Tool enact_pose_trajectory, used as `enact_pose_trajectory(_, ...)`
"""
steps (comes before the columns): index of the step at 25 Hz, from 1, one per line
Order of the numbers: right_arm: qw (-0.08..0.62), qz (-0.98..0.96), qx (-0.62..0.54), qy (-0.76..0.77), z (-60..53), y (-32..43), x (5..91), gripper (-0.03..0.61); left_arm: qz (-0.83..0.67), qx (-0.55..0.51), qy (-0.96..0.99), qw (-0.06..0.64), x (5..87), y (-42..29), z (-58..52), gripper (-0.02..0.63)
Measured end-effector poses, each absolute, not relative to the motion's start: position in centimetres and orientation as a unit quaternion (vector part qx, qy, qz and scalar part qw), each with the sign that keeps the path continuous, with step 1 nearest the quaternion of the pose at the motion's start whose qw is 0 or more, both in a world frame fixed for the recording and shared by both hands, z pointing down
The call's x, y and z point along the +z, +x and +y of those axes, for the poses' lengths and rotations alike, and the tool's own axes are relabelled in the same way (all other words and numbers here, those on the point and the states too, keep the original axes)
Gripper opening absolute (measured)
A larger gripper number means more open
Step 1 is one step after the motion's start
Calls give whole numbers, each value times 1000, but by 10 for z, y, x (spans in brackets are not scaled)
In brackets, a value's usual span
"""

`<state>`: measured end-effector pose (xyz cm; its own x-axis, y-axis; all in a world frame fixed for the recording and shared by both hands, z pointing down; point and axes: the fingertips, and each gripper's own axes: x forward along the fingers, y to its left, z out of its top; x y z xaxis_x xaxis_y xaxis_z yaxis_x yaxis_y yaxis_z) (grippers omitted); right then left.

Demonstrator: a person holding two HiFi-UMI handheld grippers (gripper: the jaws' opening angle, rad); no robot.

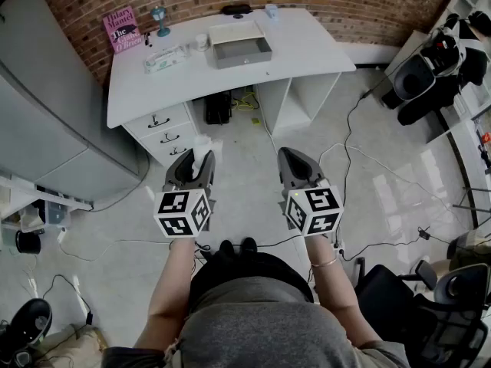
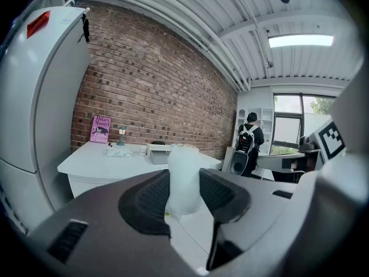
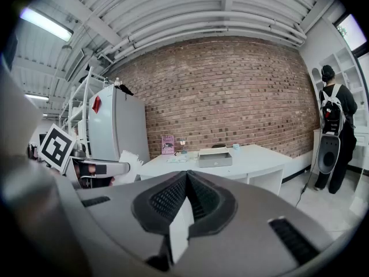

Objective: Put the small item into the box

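My left gripper (image 1: 195,162) is shut on the small item (image 1: 202,150), a soft, translucent white piece that sticks up past the pads (image 2: 183,179). It shows in the right gripper view too, as the white item (image 3: 128,163) off to the left. My right gripper (image 1: 289,162) is shut with nothing in it, its pads meeting at the tips (image 3: 185,196). The box (image 1: 240,44) is a grey open tray on the white desk (image 1: 307,48), far ahead of both grippers. In the gripper views the box (image 2: 158,152) (image 3: 215,158) is small and distant.
On the desk are a pink book (image 1: 121,29), a tissue pack (image 1: 165,58), a small blue figure (image 1: 159,20) and a cup (image 1: 201,42). Drawers (image 1: 165,133) sit under its left end. Cables cross the floor. A grey cabinet (image 1: 46,121) stands at the left, chairs at the right. A person with a backpack (image 3: 334,120) stands far right.
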<state>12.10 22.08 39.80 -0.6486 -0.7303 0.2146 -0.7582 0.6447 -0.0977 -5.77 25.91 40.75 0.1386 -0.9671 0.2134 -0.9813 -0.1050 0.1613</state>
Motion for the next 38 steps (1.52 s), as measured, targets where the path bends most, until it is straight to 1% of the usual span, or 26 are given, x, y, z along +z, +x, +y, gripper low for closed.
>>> enact_pose_trajectory(6,66,-902,107,413,218,140,405,5,-647,34,748,143,418,-36,255,169)
enact_pose_trajectory(19,65,-898,144,410,199,152,422,6,-661,43,736,141,414,-35,236,169)
enact_pose_trajectory(29,73,-897,145,411,161,133,428,6,-657,43,738,146,422,-53,191,169)
enact_pose_trajectory(38,75,-896,147,412,89,93,425,6,-654,40,741,151,427,-94,116,169)
